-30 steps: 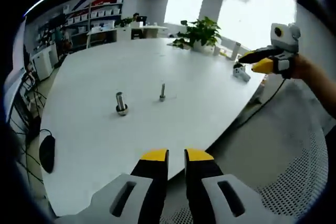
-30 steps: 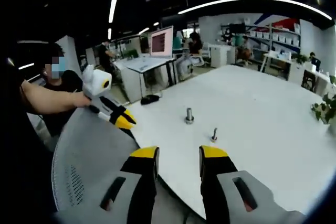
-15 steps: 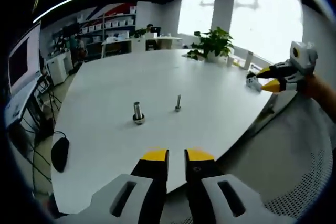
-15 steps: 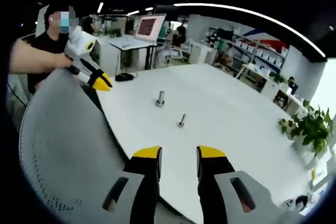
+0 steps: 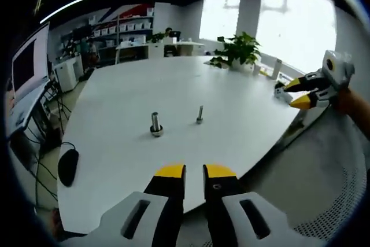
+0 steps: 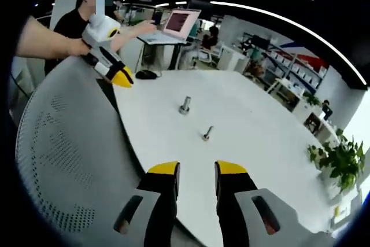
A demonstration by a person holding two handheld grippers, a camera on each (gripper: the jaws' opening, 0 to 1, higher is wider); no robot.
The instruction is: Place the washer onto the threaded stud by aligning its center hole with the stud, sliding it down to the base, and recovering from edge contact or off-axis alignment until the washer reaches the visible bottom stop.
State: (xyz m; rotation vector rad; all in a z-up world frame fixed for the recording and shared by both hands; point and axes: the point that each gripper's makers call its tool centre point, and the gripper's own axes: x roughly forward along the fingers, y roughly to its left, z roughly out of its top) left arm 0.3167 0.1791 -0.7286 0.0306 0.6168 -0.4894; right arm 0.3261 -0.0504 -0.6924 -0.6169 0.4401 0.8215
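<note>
In the left gripper view, the left gripper (image 5: 194, 170) rises from the bottom with its two yellow-tipped jaws standing a little apart. Nothing is between them and they touch nothing. They hang over the near edge of the big white desk (image 5: 144, 85).

On the desk stand two small metal things, near each other but not touching. One is a thin threaded stud (image 5: 199, 114), standing upright. The other is a thicker bolt (image 5: 155, 124) with a wide ring at its base. That ring may be the washer, but it is too small to tell for sure.

At the right side of this view the right gripper (image 5: 299, 92) is held up in a hand (image 5: 347, 99). Its jaws are spread apart with nothing in them.

In the right gripper view, the right gripper (image 6: 195, 169) has its jaws a little apart and empty, above the desk edge (image 6: 243, 125) and the back of a grey mesh chair (image 6: 63, 160). The stud (image 6: 207, 133) and the thicker bolt (image 6: 185, 105) stand further out on the desk. The left gripper (image 6: 120, 77) is up at the left, held by a hand (image 6: 75, 46); its yellow tips look close together, with nothing held.

A dark mouse (image 5: 67, 166) lies on the desk's left edge, and a green plant (image 5: 238, 49) sits at the far side.
</note>
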